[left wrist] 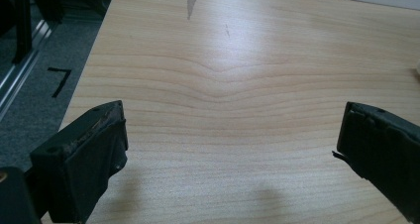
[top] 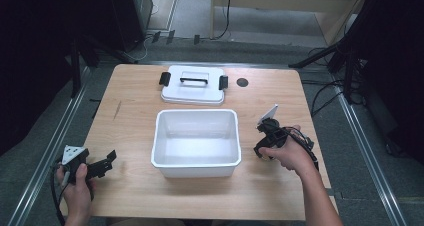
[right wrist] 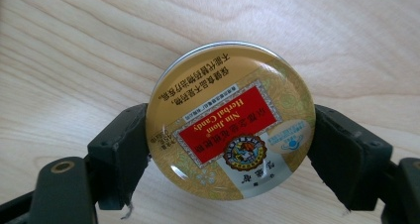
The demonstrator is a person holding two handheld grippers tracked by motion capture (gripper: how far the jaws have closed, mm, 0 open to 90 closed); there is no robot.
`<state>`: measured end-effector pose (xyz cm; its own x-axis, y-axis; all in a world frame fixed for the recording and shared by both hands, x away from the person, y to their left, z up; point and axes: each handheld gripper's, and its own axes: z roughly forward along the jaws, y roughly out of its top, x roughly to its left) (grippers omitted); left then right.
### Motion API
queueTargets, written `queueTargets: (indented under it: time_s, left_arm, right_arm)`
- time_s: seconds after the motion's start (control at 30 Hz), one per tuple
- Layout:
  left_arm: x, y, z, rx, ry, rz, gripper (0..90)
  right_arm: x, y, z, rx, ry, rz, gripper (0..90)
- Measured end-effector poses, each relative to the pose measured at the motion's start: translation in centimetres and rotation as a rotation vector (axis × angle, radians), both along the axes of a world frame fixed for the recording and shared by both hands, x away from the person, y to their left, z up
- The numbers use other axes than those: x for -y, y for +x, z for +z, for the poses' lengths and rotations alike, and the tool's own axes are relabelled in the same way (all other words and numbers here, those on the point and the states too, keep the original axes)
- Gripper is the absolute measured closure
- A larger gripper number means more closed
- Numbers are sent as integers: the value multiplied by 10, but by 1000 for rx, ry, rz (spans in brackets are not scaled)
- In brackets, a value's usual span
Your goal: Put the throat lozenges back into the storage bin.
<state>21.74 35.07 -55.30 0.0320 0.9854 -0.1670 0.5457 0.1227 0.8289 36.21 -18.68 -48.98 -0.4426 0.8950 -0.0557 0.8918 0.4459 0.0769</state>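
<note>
Your right gripper clamps its fingers on the round candy tin at centre frame. Your left gripper gapes empty, lower left — white tub between them, lid beyond on the surface.

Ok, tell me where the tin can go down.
Bare wood lies left of the white bin, ahead of the open left gripper, and along the near edge. The bin's floor is bare too. Behind it the lid crowds the middle.
</note>
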Motion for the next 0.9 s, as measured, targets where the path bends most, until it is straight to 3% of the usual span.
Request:
queueTargets:
  time_s: [0.13, 0.37, 0.63, 0.7, 0.73, 0.9]
  left_arm:
    - [0, 0, 0, 0, -3, 1, 0]
    - [0, 0, 0, 0, -2, -1, 0]
    - [0, 0, 0, -2, -1, -2, 0]
    - [0, 0, 0, -3, 0, -2, 0]
    - [0, 0, 0, -3, 0, -3, 0]
    - [0, 0, 0, -4, 0, -4, 0]
  right_arm:
    - [-1, 0, 12, 18, -1, 14, 211]
    - [-10, -3, 44, 54, 13, 94, 212]
    - [-27, -10, 77, 103, 27, 252, 212]
    - [-29, -10, 80, 102, 27, 258, 212]
    - [-34, -12, 89, 117, 37, 299, 212]
    - [-43, -13, 104, 134, 46, 356, 212]
